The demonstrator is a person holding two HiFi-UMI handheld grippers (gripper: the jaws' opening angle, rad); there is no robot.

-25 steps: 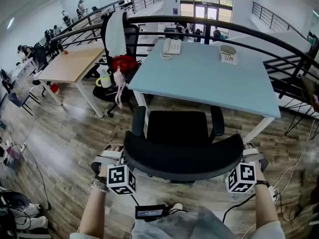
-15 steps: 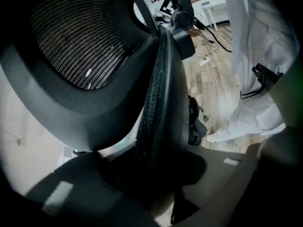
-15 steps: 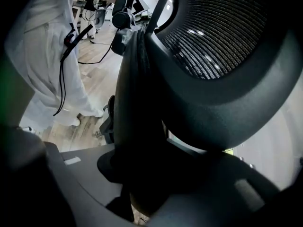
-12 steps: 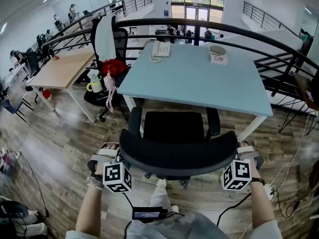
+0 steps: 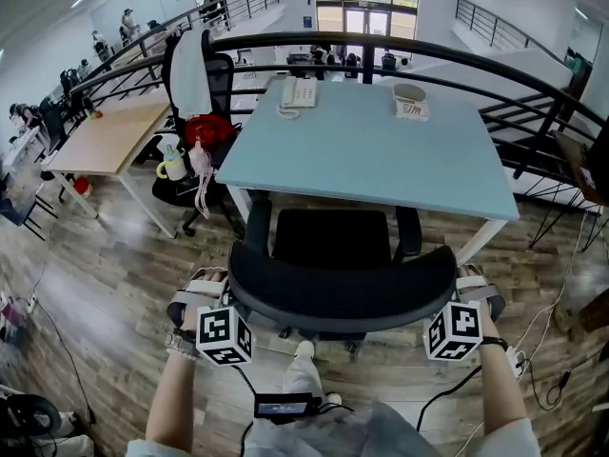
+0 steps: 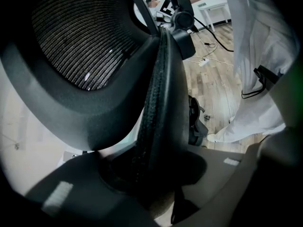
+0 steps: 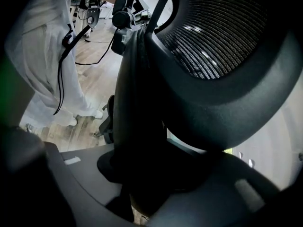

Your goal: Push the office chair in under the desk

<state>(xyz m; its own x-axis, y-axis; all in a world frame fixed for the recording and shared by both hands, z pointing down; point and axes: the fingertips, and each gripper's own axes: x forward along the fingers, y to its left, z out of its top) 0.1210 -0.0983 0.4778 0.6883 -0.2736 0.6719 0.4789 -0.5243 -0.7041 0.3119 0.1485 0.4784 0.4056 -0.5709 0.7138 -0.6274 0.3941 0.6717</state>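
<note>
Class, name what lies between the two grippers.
The office chair's black backrest spans the whole stretch from left gripper to right gripper, each gripping one edge, seen in the head view.

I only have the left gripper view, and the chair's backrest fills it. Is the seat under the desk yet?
Observer: Not yet. In the head view the seat sits mostly in front of the desk; only its front edge reaches the desk's near edge.
Operator: And my other hand?
Observer: The right gripper is clamped on the right end of the backrest, as the left gripper is on the left end.
Operator: Anything beside the gap?
Observer: A second chair with a red bag on it stands by the desk's left corner.
</note>
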